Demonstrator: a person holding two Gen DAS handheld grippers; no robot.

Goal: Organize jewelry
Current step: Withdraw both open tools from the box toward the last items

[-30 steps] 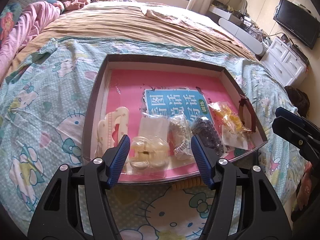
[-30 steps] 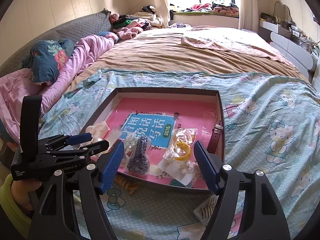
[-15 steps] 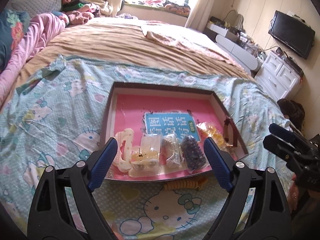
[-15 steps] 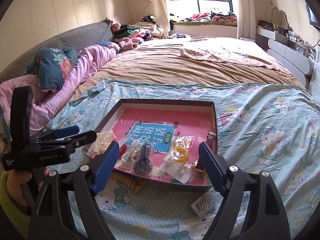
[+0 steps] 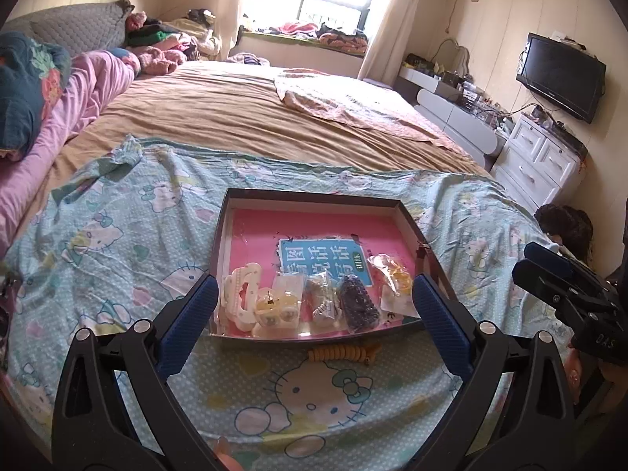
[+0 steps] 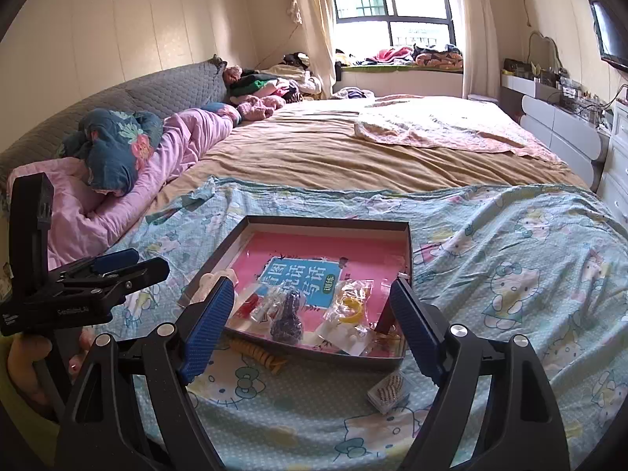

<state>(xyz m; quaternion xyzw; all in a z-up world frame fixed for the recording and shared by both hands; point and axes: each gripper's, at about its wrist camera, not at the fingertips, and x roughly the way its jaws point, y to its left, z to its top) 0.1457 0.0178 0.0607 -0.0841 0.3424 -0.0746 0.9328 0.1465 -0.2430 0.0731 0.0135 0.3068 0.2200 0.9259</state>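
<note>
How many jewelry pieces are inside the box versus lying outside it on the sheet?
Inside the box: 6 (white clip, yellow earrings pack, silver pack, dark bead bracelet, yellow bangle pack, brown strap)
Outside: 2 (orange coil, small pack)
Total: 8

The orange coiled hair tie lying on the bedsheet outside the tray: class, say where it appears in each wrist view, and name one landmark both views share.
Left wrist view: the hair tie lies low centre, just in front of the tray's near wall.
Right wrist view: the hair tie sits lower left of centre, at the tray's near wall.
Shared landmark: the blue book in the tray.
</note>
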